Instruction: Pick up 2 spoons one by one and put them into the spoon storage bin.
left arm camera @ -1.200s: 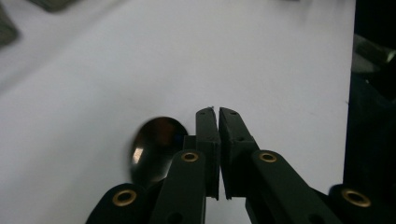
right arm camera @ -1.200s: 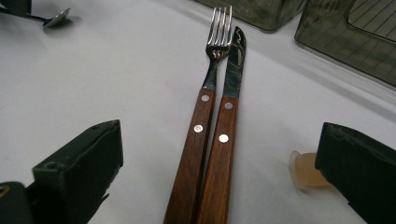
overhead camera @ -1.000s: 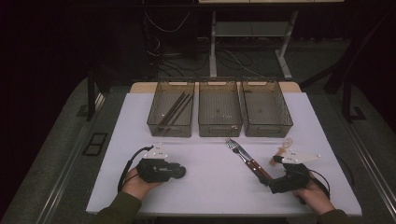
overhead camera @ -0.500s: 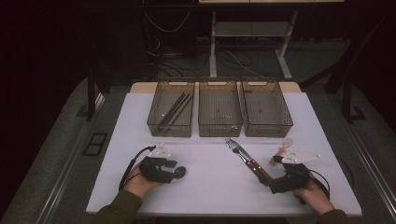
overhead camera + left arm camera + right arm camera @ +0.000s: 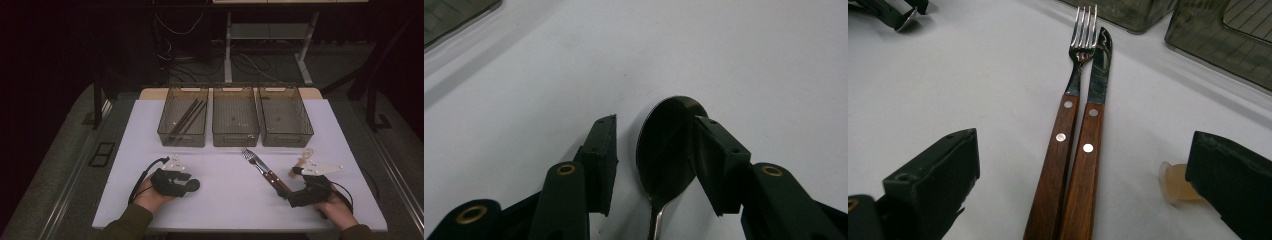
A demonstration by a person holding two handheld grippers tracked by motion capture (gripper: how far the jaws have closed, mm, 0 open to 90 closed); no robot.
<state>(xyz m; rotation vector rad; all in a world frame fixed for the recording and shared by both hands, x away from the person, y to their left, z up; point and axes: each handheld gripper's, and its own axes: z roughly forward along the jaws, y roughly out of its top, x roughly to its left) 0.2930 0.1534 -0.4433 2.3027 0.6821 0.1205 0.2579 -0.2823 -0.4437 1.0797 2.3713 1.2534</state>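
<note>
Olive-green sleeves (image 5: 131, 220) at both forearms, one black handheld tool per hand. On the left gripper (image 5: 654, 150), matte black angular jaws with flat rectangular pads, small screw holes near the tips, brass-ringed pivots lower down, a white three-cornered plate on top and a black cable looping back past the wrist. On the right gripper (image 5: 1083, 165), the same blocky black jaws, a pale three-cornered plate and a thin black trailing cable.

Left hand (image 5: 150, 192) low at the table's near edge, its black two-jaw left gripper (image 5: 655, 150) lying level, jaws partly apart and just closing slightly. Right hand (image 5: 334, 207) likewise low; black right gripper (image 5: 1083, 175) jaws spread wide.
</note>
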